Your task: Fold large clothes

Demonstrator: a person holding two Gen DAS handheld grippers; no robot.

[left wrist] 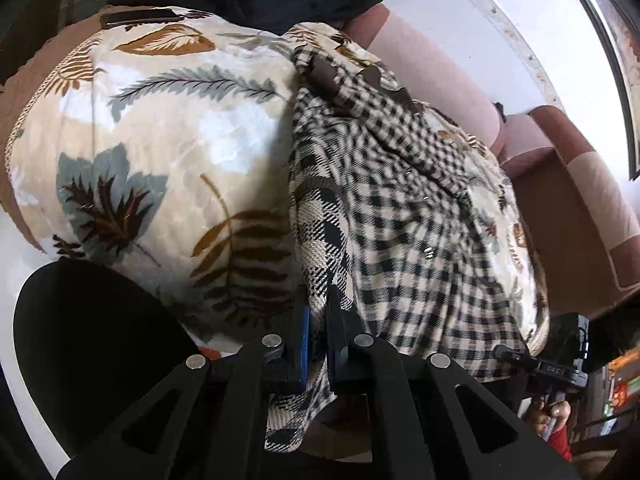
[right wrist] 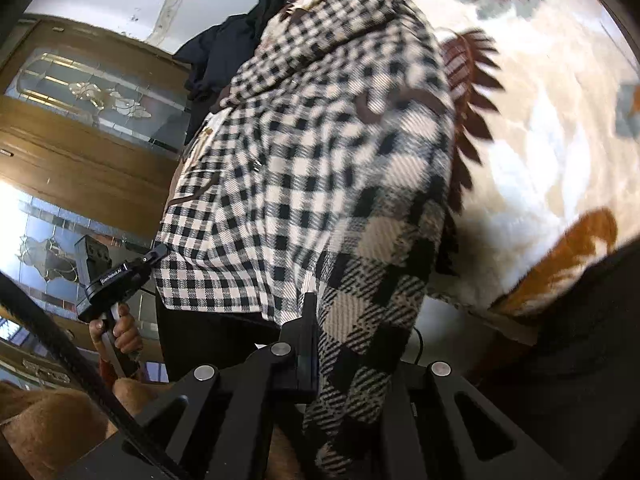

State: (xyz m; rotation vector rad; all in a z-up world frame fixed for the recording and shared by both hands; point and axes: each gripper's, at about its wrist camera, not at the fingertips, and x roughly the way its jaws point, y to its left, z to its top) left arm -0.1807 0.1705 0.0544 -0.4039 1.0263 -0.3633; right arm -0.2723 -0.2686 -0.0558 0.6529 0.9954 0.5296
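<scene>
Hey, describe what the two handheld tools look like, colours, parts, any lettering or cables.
Both are matte black plastic. The left tool has angled linkage arms with round silver pins and a blue pad on one finger. The right tool has the same black linkage and silver pins. Seen from the side, its body carries small white lettering, too blurred to read. A thin black cable trails nearby.

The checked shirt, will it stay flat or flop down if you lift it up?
The checked shirt will probably flop: it already drapes in soft folds over the leaf-print blanket. It looks light, since the left gripper and right gripper each pinch only an edge.
</scene>
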